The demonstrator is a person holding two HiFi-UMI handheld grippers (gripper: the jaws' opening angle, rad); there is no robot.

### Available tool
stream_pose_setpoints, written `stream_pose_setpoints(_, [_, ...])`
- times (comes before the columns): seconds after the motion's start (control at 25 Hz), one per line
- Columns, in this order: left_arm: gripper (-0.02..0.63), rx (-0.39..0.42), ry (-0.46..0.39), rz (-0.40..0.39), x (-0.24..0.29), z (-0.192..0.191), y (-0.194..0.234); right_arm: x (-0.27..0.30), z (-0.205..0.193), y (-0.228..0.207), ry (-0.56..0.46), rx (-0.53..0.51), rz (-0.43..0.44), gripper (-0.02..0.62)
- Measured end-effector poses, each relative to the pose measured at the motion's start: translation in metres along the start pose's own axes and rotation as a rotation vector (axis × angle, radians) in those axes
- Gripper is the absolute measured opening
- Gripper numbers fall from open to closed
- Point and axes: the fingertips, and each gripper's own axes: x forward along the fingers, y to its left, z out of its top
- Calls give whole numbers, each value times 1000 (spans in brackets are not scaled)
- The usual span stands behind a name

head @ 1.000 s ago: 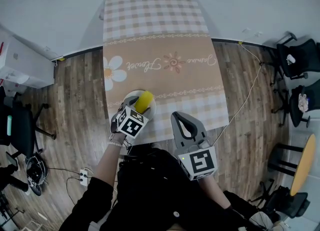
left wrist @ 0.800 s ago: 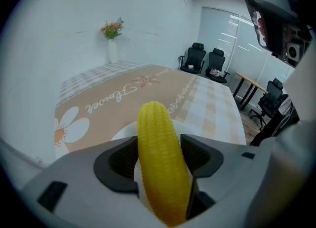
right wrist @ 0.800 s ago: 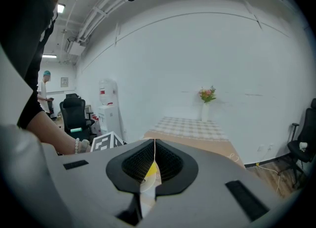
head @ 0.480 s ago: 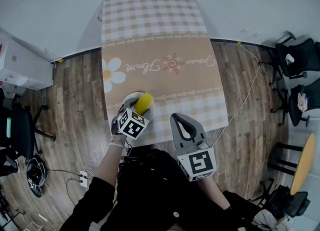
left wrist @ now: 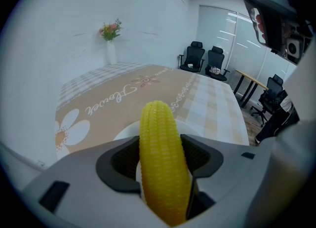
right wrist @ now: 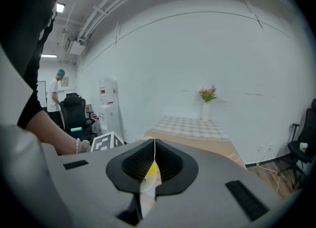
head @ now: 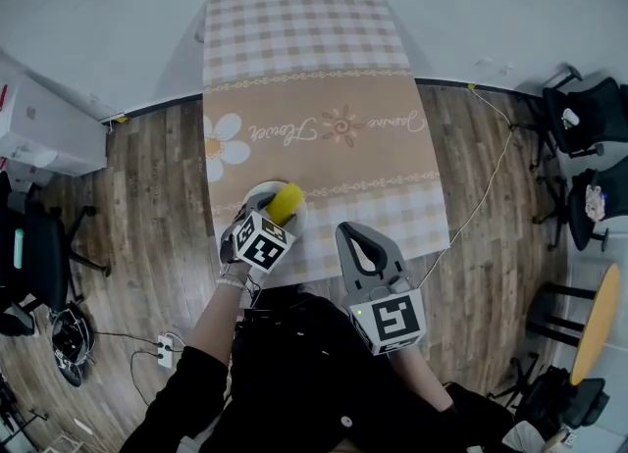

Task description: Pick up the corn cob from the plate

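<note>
A yellow corn cob (left wrist: 162, 163) stands lengthwise between the jaws of my left gripper (left wrist: 163, 160), which is shut on it. In the head view the corn cob (head: 286, 202) sticks out over a white plate (head: 257, 191) at the near left of the table, with the left gripper (head: 271, 218) just behind it. The plate (left wrist: 127, 132) shows beneath the cob in the left gripper view. My right gripper (head: 359, 238) hovers at the table's near edge, to the right of the plate. Its jaws meet with nothing between them (right wrist: 154, 160).
The long table (head: 324, 147) has a checked and flowered cloth, and a vase of flowers (left wrist: 111, 44) at its far end. Office chairs (head: 579, 118) and a round yellow table (head: 596, 319) stand to the right. A white cabinet (head: 44, 127) and a black chair (head: 39, 245) are at the left.
</note>
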Motion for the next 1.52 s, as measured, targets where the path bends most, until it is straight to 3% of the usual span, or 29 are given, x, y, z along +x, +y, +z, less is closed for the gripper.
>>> stream_pose_setpoints(0.72, [262,-8,-41,33,-29,-3,2,-3,5,9,-8,-17,22,43])
stream_pose_setpoints(1.52, [262,4,-172,135,-94,19,7,0,27,25,-94,-81,74,43])
